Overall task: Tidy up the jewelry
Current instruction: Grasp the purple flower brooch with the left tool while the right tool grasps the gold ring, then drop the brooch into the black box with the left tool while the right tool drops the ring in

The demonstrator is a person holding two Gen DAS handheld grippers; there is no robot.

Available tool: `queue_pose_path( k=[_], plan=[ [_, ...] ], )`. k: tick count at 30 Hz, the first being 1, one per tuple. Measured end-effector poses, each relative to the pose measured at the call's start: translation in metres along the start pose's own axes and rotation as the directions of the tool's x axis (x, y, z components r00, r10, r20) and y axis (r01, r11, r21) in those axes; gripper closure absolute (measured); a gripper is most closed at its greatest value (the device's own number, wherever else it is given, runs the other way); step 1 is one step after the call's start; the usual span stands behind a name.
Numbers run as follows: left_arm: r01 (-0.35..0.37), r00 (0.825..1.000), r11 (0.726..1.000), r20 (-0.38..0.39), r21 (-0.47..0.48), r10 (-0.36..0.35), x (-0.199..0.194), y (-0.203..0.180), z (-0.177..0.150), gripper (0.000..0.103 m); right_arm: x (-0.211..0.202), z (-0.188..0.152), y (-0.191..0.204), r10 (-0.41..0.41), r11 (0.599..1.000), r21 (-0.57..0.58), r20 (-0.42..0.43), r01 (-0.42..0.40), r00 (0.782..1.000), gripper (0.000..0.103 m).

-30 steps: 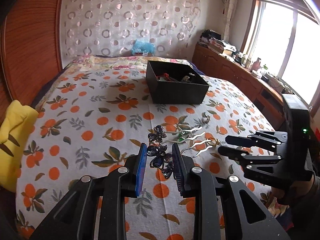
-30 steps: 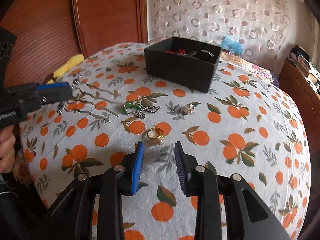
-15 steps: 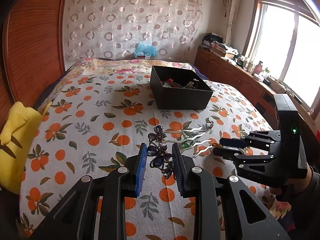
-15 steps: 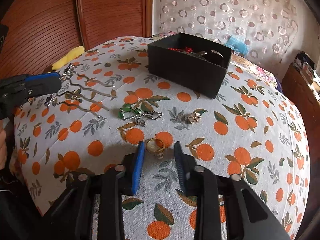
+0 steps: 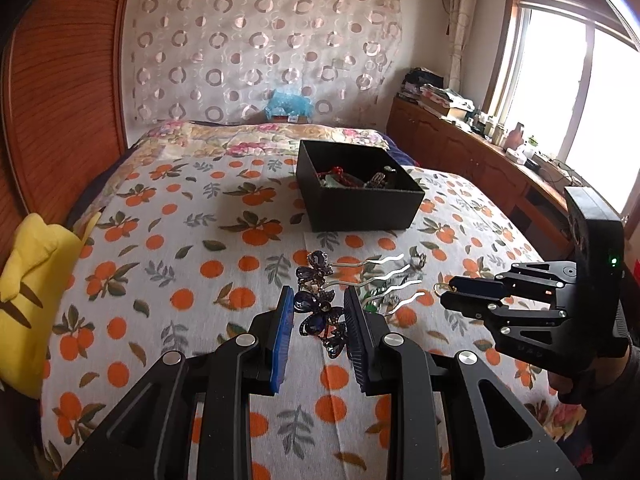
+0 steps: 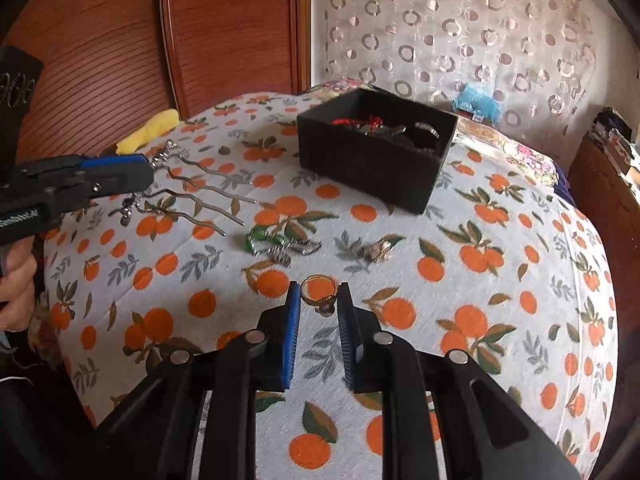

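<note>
Here both grippers are down among loose jewelry on a bed (image 5: 168,280) covered in an orange-print sheet. The left gripper (image 5: 316,312) has its jaws narrowed around the dark blue jewelled heads of the hairpins (image 5: 320,312), whose wavy silver prongs extend toward the right; the pads appear to pinch this cluster. The right gripper (image 6: 318,306) has its jaws drawn in on either side of a gold ring (image 6: 318,290), and contact looks made, though whether the ring has left the sheet cannot be told. Progress appears partial: the black box (image 5: 360,208), standing farther up the bed and well apart from both grippers, already holds several pieces, including something red and some metal items. Left on the sheet are the hairpins, the ring, a green-stoned piece (image 6: 276,242) and a small silver-and-gold cluster (image 6: 376,250), none yet boxed. As for writing, only a fragment of pale lettering shows on the body of the left gripper in the right wrist view, too cropped to read reliably; no other brand or label is legible.
</note>
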State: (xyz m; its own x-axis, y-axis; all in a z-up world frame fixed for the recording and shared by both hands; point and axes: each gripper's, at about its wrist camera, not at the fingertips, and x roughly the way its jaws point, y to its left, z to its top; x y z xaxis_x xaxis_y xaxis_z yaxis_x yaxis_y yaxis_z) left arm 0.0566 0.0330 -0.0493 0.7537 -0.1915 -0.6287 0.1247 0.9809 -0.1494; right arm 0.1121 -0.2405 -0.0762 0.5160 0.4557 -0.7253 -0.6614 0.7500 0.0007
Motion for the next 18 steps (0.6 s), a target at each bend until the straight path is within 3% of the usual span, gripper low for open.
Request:
queue_pose_path(
  k=[10, 18],
  plan=[
    [0.006, 0.999, 1.0, 0.047, 0.028, -0.007, 0.014, -0.006, 0.046, 0.079, -0.012, 0.044, -0.032, -0.001, 1.0, 0.007, 0.088, 0.0, 0.996, 0.082],
    [-0.004, 0.998, 0.999, 0.055, 0.047, 0.001, 0.045, -0.006, 0.084, 0.079, 0.003, 0.085, -0.075, -0.02, 0.999, 0.042, 0.132, 0.015, 0.991, 0.082]
  ],
)
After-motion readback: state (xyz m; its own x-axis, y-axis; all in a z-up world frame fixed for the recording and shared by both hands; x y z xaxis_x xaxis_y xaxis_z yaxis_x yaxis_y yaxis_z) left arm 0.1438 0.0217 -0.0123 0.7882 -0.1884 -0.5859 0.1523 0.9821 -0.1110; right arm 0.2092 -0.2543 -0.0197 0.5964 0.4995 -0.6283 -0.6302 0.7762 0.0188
